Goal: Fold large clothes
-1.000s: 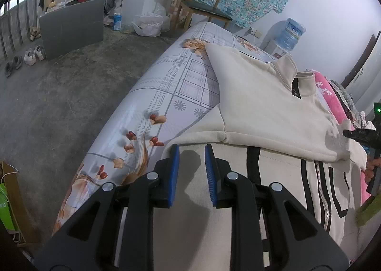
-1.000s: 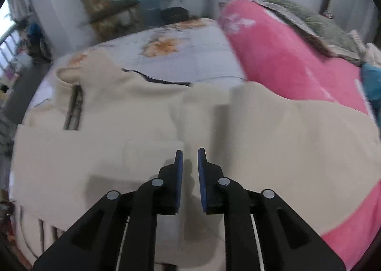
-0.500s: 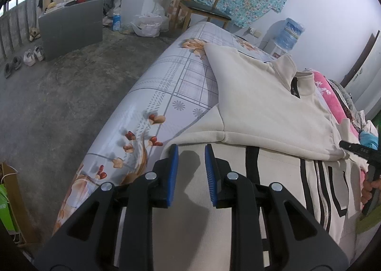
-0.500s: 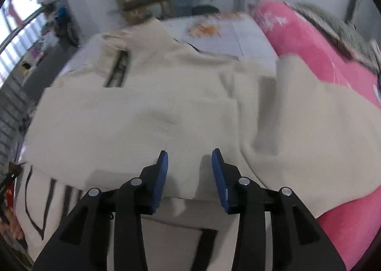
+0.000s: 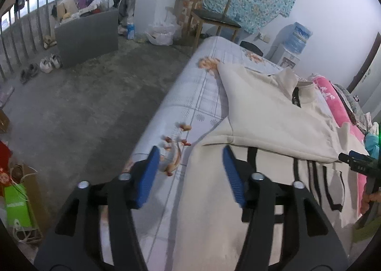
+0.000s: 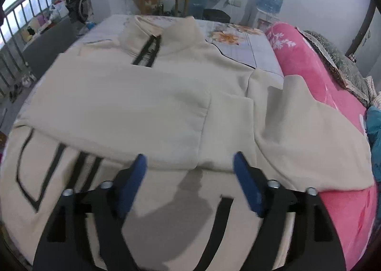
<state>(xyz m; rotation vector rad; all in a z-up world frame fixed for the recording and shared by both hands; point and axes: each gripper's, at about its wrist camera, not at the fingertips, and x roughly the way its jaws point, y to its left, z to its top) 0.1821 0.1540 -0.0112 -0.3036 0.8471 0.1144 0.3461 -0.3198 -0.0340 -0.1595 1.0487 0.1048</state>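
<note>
A large cream jacket [image 5: 273,123] [image 6: 147,109] with black stripes and a black zip lies spread on the bed, one sleeve folded across its chest. Above the jacket's left edge, my left gripper [image 5: 189,173] hangs with its jaws opening and nothing between them. My right gripper [image 6: 190,182] hovers over the folded sleeve's cuff end; its jaws are opening wide and hold nothing. In the left wrist view the right gripper [image 5: 357,166] shows at the far right, with fingers of a hand below it.
The bed has a floral sheet [image 5: 190,104] and a pink blanket [image 6: 316,73] along the jacket's right side. A wooden chair [image 5: 214,18], a water dispenser [image 6: 269,6] and a grey box [image 5: 88,32] stand on the concrete floor beyond the bed.
Both grippers went from nearly shut to open. The left one has risen from the jacket. The right one slid back along the folded sleeve, toward the jacket's striped lower part.
</note>
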